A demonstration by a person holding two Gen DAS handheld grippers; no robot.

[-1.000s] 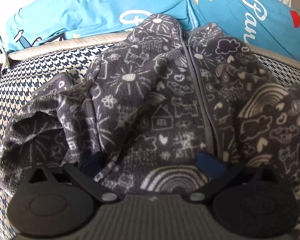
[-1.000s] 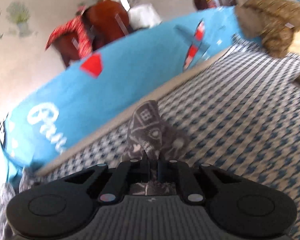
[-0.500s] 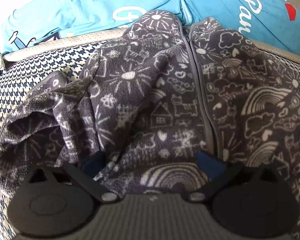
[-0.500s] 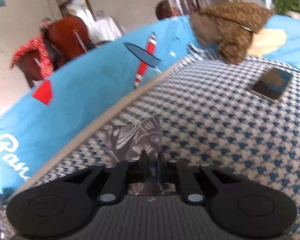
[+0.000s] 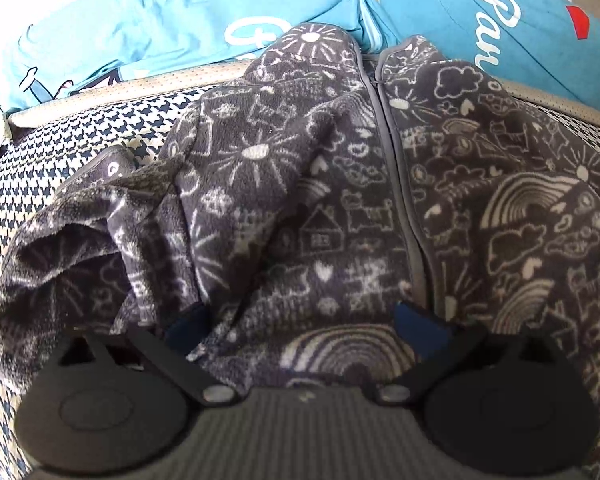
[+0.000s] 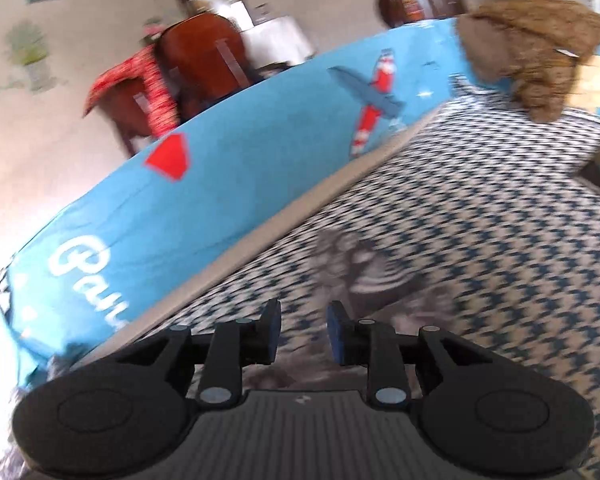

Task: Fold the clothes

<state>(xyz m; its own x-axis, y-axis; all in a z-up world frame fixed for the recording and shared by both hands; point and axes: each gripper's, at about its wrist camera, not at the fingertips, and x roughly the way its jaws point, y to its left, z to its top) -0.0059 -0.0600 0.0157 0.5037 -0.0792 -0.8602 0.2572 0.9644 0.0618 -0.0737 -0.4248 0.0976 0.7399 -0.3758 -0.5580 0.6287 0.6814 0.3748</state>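
A dark grey fleece jacket (image 5: 340, 200) with white doodle prints and a centre zip lies spread on the houndstooth cover (image 5: 60, 152). My left gripper (image 5: 304, 330) points down at its lower hem. Its jaws stand wide, the blue pads (image 5: 420, 332) sunk into the fleece, which bunches between them. In the right wrist view the jacket's sleeve end (image 6: 364, 268) lies blurred on the cover just beyond the fingertips. My right gripper (image 6: 304, 334) is opening, its pads apart and not pressing on the sleeve.
Blue cushions (image 6: 220, 208) with white script and a plane print run along the far edge of the cover. A brown fuzzy garment (image 6: 532, 56) sits at the back right. Wooden chairs (image 6: 204, 64) with a red cloth stand behind the cushions.
My right gripper's jaws have parted and let go of the sleeve, which now lies on the cover ahead of them. The left gripper and jacket body have stayed put.
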